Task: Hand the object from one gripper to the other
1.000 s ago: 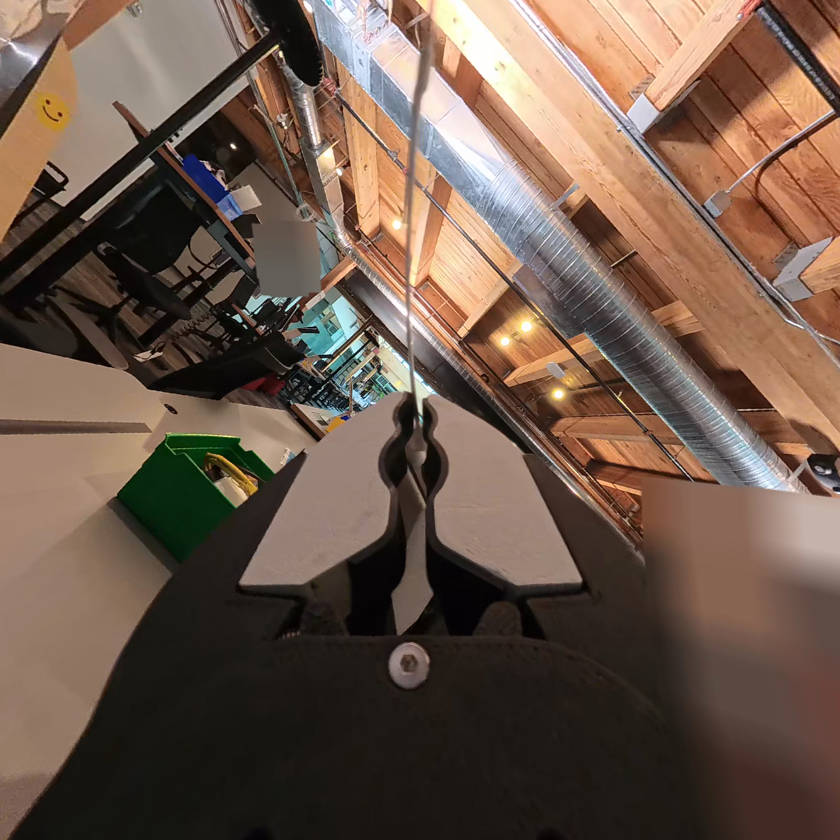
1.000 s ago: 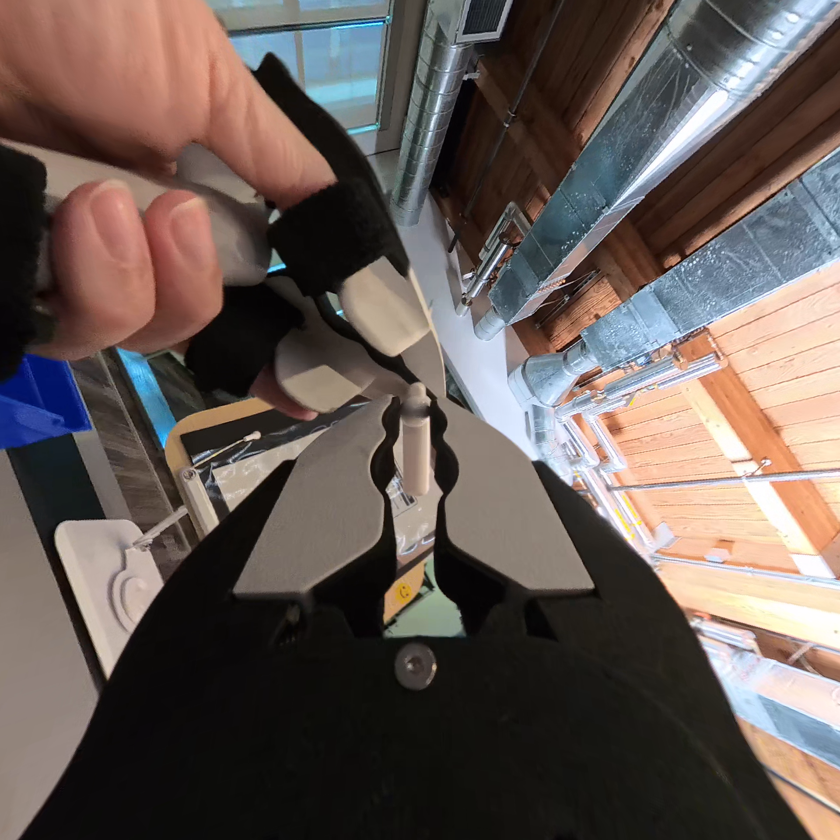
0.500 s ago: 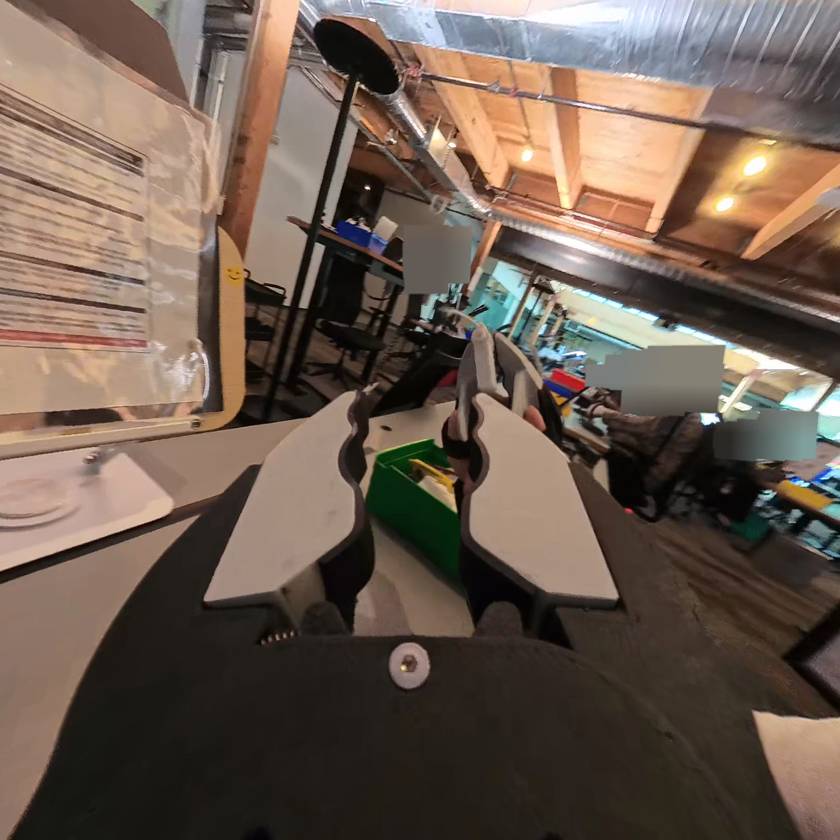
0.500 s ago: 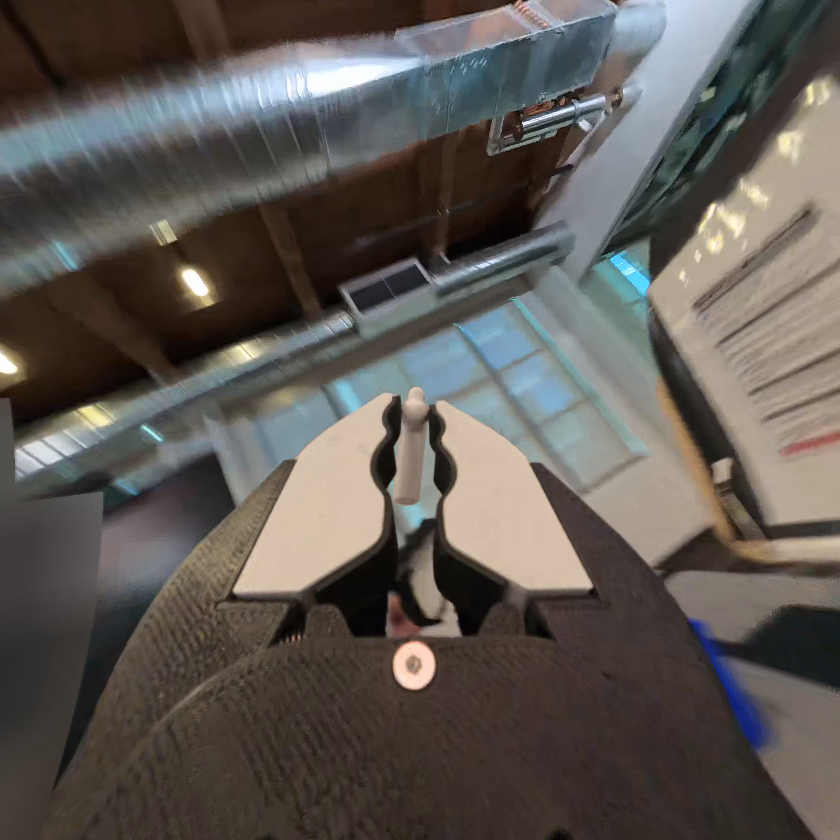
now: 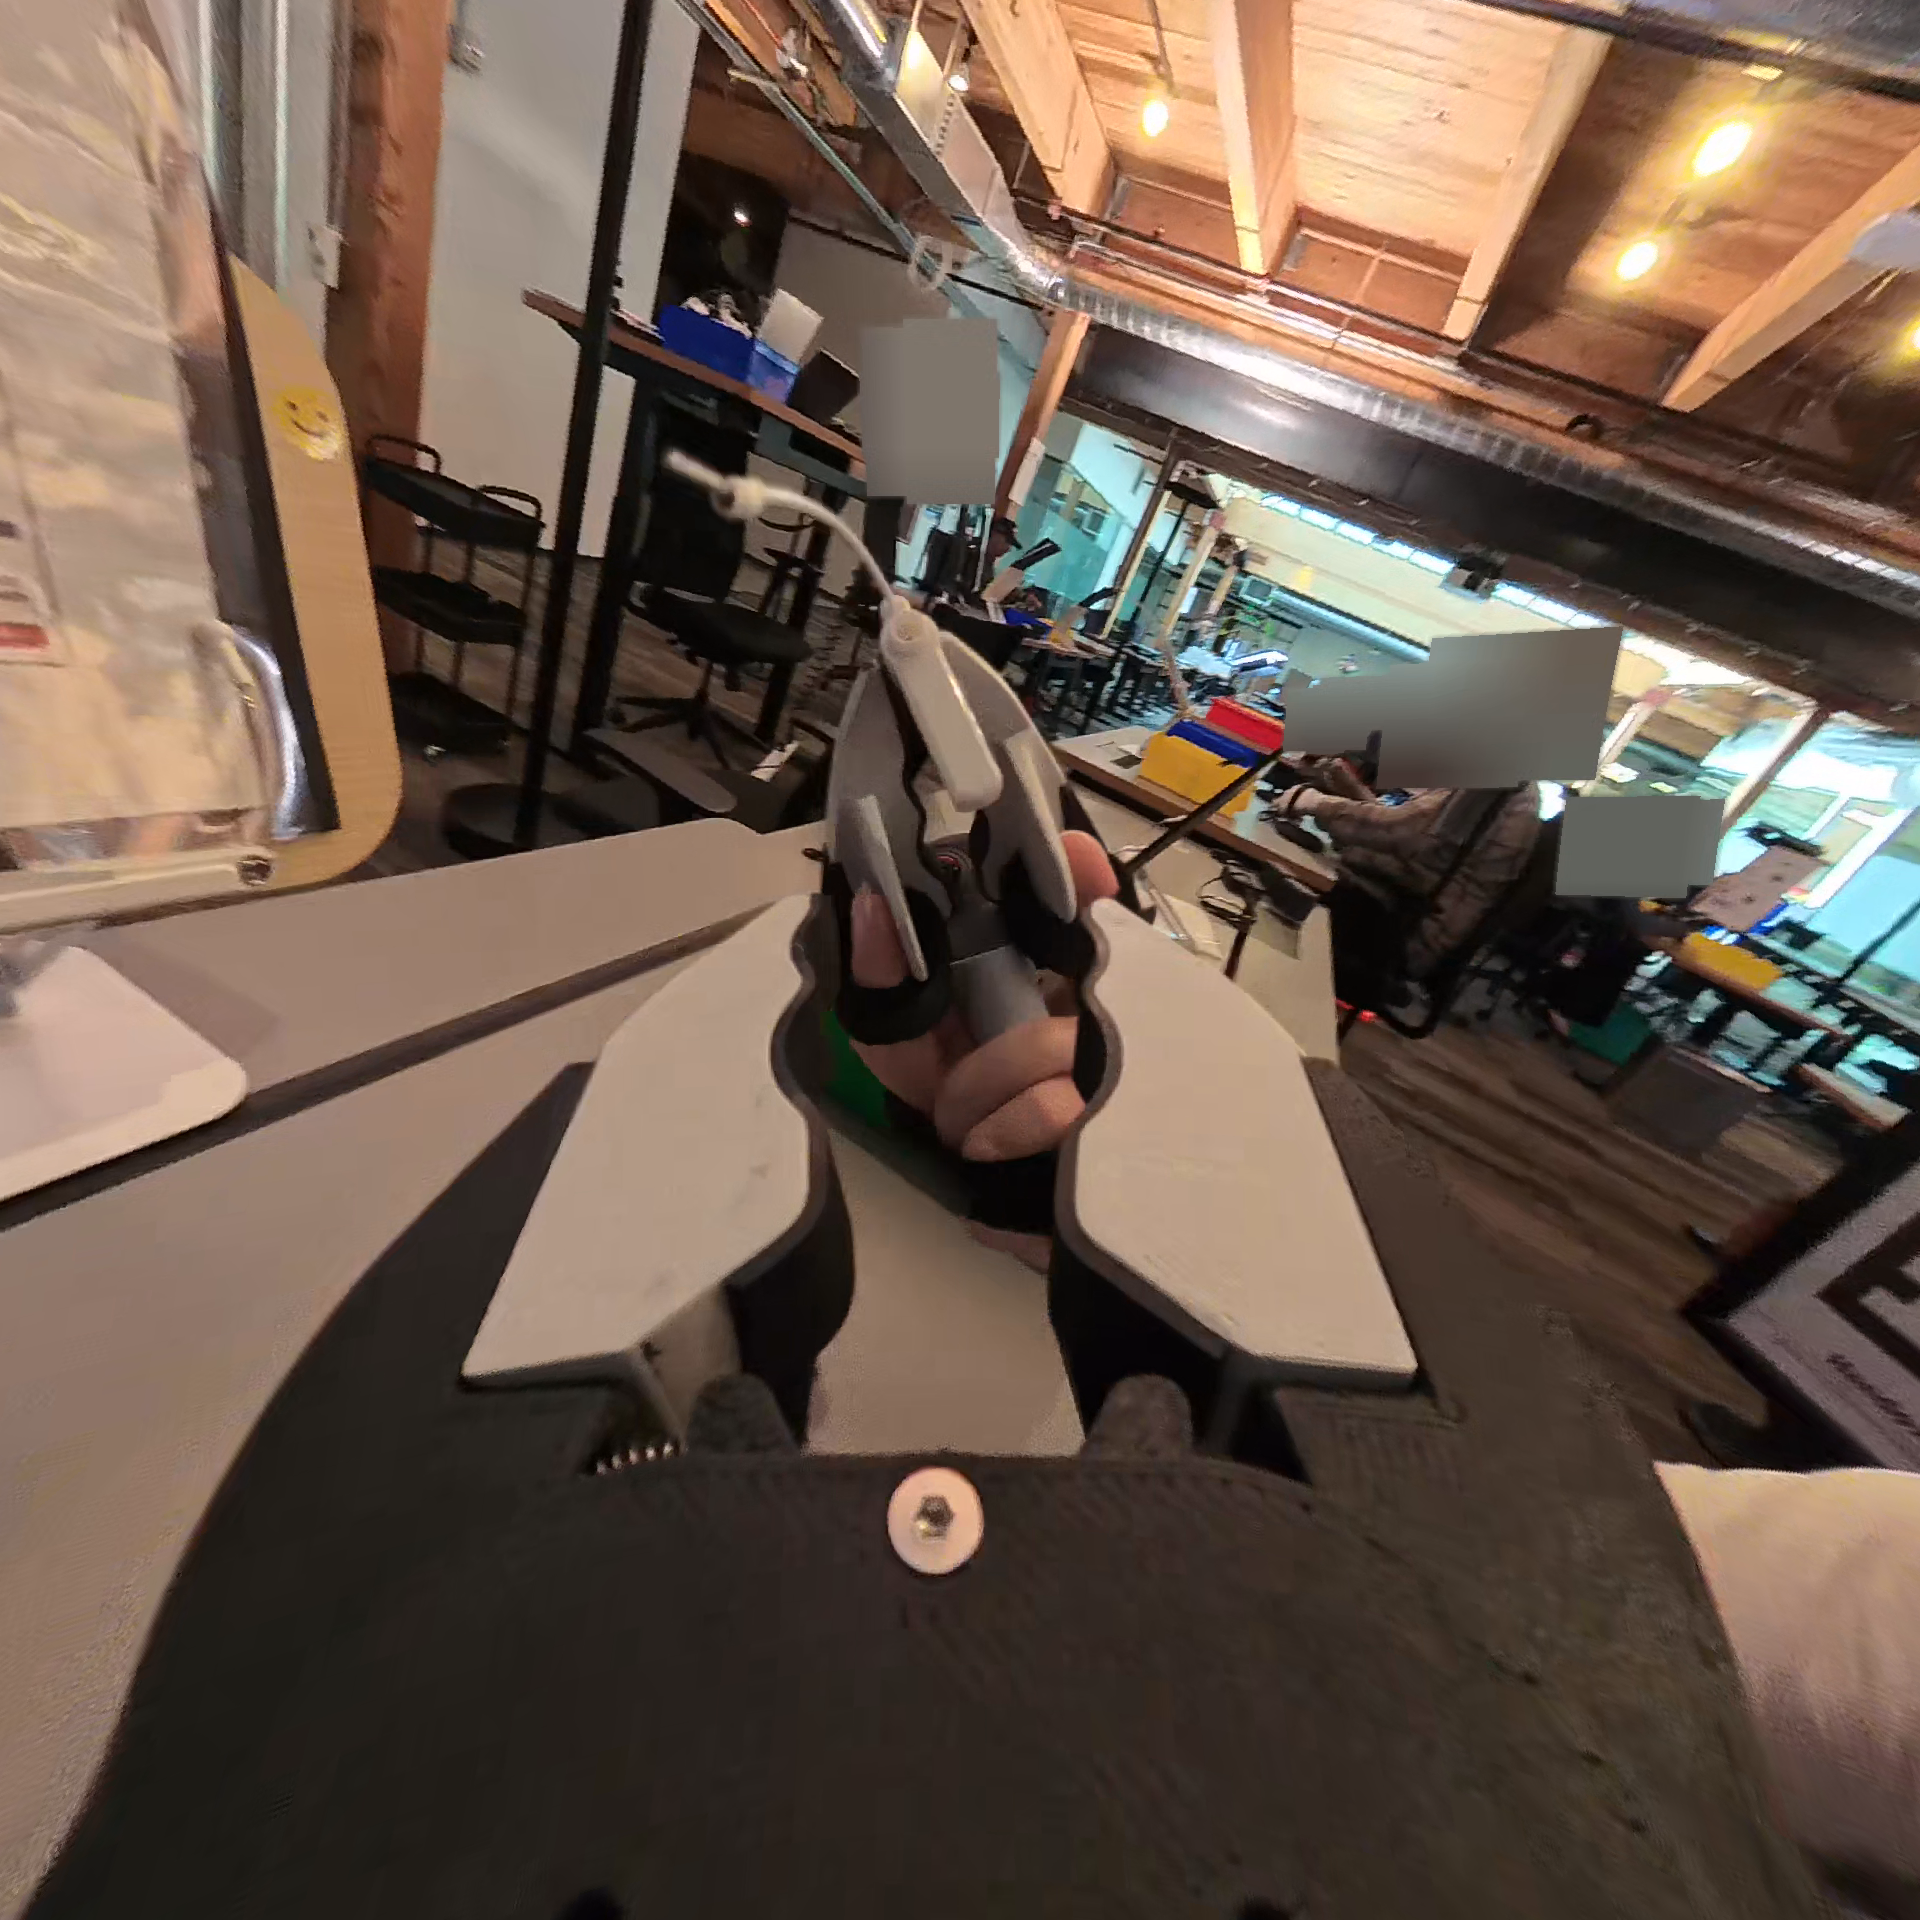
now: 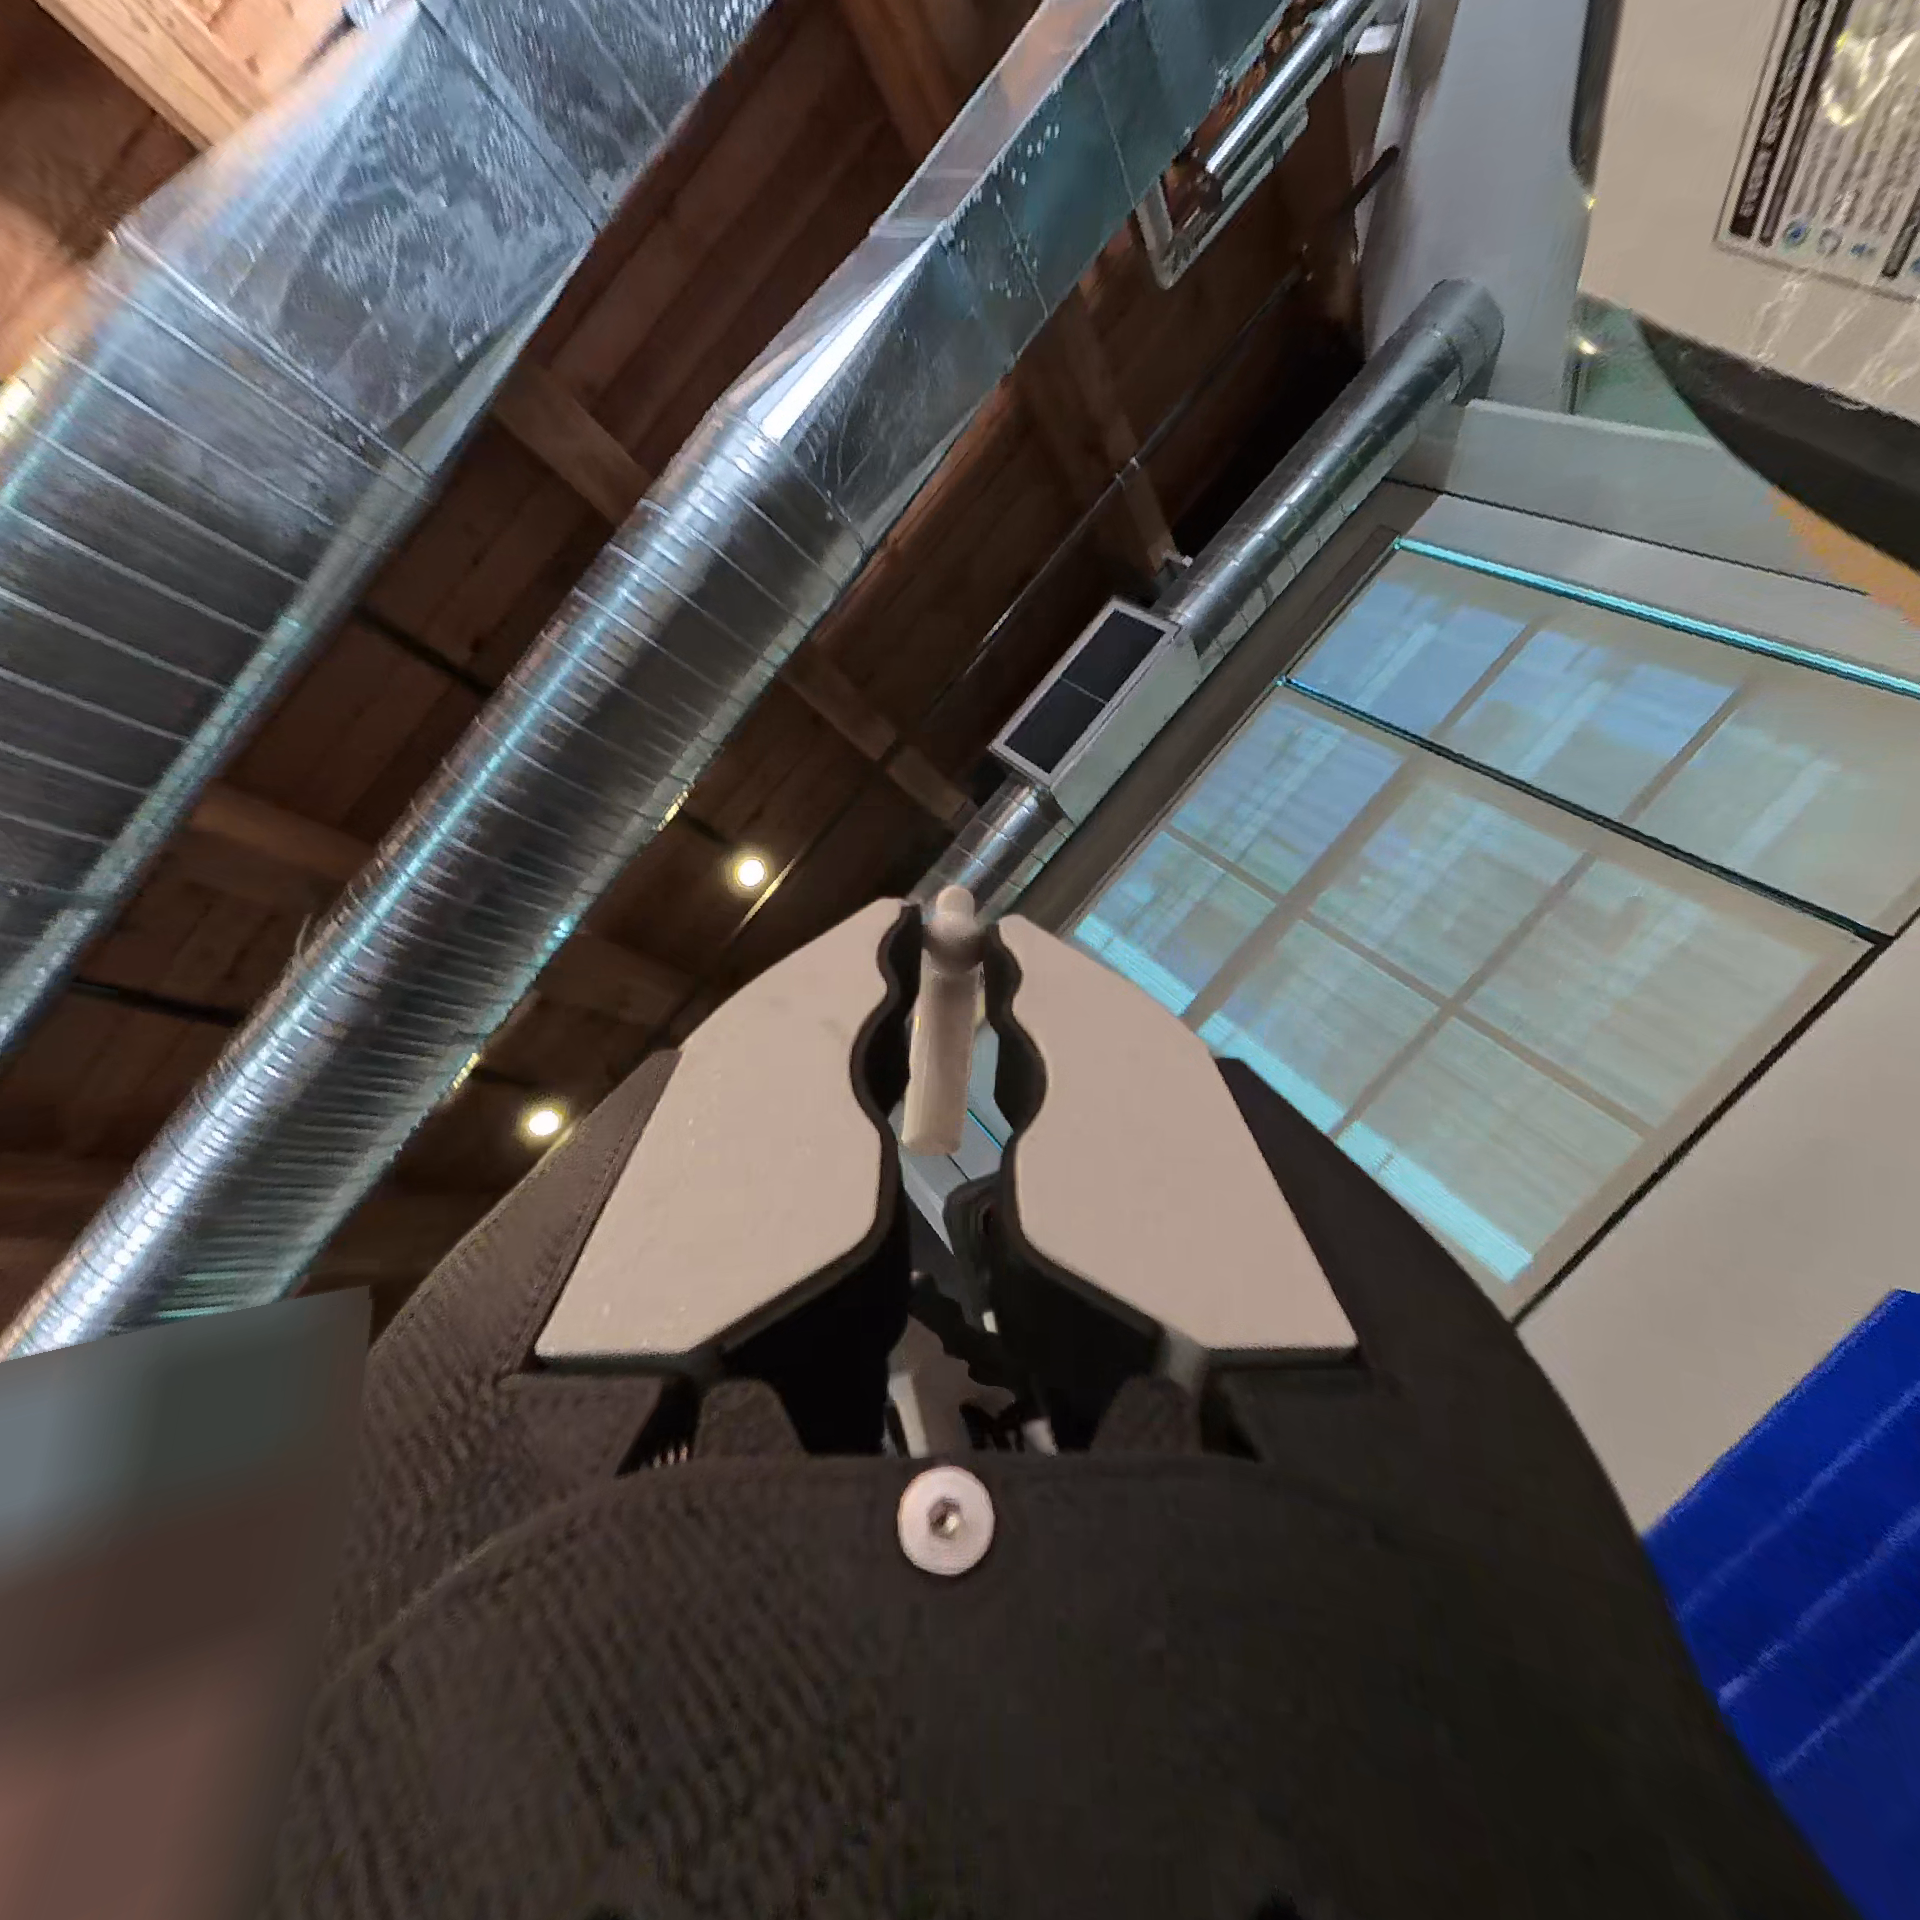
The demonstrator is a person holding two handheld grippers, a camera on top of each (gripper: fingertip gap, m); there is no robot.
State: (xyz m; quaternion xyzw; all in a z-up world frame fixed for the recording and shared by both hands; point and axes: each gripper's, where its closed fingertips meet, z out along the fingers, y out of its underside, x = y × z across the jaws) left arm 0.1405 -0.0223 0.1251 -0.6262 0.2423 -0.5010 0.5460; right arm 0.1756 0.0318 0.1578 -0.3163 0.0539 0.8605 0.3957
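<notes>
The object is a small white adapter [image 6: 940, 1023] with a thin white cable [image 5: 831, 520]. My right gripper [image 6: 951, 925] is shut on the adapter and points up at the ceiling ducts. The right gripper also shows in the left wrist view [image 5: 920, 665], held upright in a hand just beyond my left fingers. There the adapter [image 5: 951, 727] sticks out of its tip and the cable curls up and to the left. My left gripper [image 5: 945, 925] is open and empty, a short way in front of the right gripper, over the grey table [image 5: 416, 956].
A green bin [image 5: 854, 1070] stands on the table, mostly hidden behind the hand. A white stand base [image 5: 94, 1060] and a board with papers [image 5: 125, 520] are at the left. A blue bin [image 6: 1818, 1558] is at the lower right of the right wrist view. The left gripper's tips are roughly 7 centimeters from the right gripper's.
My left gripper has opened, let go of the adapter and swung down from the ceiling to level. My right gripper now holds the adapter alone and has drawn away from the left.
</notes>
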